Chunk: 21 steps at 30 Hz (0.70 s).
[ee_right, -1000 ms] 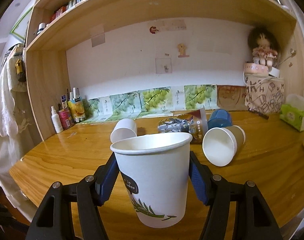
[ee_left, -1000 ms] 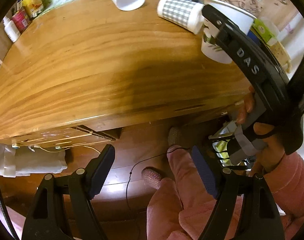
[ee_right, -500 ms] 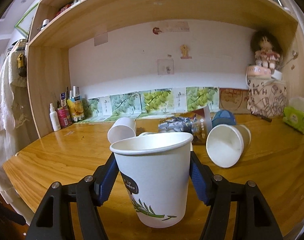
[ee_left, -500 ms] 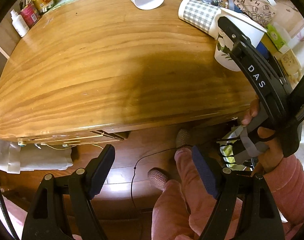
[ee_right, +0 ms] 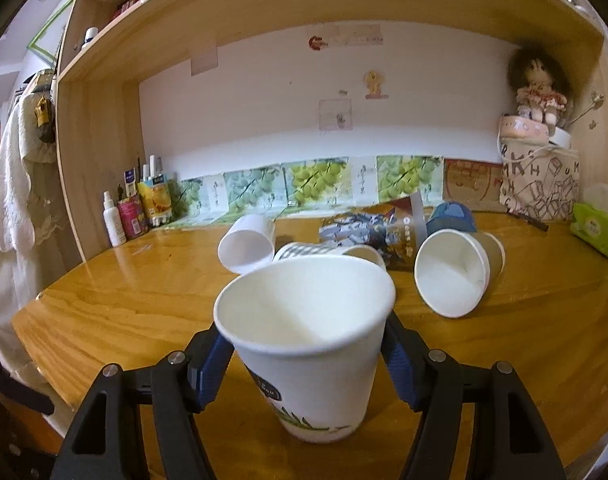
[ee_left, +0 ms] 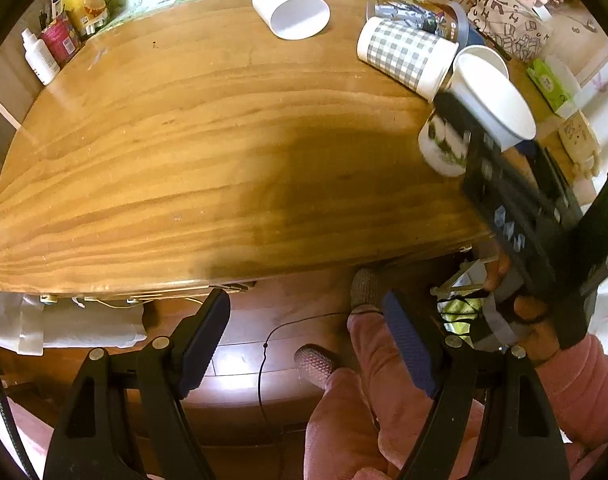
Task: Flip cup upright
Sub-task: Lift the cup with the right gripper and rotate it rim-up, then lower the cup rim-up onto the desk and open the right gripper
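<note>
My right gripper is shut on a white paper cup with a green leaf print. The cup is upright, mouth up, its base near the wooden table. The left wrist view shows the same cup held by the right gripper at the table's right side. My left gripper is open and empty, off the table's front edge, above the floor.
Three cups lie on their sides: a white one, a grey checked one and a tan one. A foil packet, bottles, a printed bag and a tissue pack stand at the back.
The right gripper has lowered and tilted the held cup, so its inside shows now. The left gripper has drawn back a little, showing more of the table.
</note>
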Motion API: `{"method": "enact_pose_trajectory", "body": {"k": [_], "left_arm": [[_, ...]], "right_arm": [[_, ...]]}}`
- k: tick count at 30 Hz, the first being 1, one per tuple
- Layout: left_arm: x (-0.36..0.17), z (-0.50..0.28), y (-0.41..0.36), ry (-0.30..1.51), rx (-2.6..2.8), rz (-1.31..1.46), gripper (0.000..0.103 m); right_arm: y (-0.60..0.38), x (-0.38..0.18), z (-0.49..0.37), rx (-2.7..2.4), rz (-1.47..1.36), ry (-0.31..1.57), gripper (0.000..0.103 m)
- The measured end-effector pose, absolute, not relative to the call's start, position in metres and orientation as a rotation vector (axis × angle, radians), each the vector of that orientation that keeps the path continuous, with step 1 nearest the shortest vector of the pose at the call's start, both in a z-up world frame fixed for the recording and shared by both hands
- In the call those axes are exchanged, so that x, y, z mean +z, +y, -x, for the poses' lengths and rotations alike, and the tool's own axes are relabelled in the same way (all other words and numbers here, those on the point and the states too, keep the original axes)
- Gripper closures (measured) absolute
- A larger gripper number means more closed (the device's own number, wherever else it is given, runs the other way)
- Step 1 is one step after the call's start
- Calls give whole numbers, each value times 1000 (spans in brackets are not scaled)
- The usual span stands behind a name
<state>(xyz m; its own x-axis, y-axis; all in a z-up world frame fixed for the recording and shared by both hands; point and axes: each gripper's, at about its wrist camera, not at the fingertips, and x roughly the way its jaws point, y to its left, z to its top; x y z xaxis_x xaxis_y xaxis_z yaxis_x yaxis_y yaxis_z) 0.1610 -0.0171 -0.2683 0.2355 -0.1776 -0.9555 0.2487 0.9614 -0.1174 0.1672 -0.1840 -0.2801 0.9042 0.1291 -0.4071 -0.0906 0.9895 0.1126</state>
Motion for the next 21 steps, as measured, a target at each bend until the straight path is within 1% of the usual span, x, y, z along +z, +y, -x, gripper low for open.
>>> {"method": "enact_pose_trajectory", "body": {"k": [2, 3, 6, 12, 16, 21], "left_arm": [[-265, -164, -18, 1296, -297, -55, 21], [-264, -165, -19, 1293, -299, -54, 21], [-260, -170, -21, 1289, -303, -47, 21], [-245, -179, -17, 1281, -283, 31, 21], [-230, -183, -17, 1261, -262, 79, 21], [-208, -191, -16, 1214, -235, 119, 21]], "right_arm": [[-184, -281, -166, 137, -83, 454, 24], [-184, -281, -164, 147, -77, 461, 23], [-182, -280, -162, 178, -38, 501, 22], [-186, -277, -156, 241, 15, 641, 22], [-194, -265, -150, 261, 50, 724, 21], [-208, -240, -145, 268, 47, 772, 20]]}}
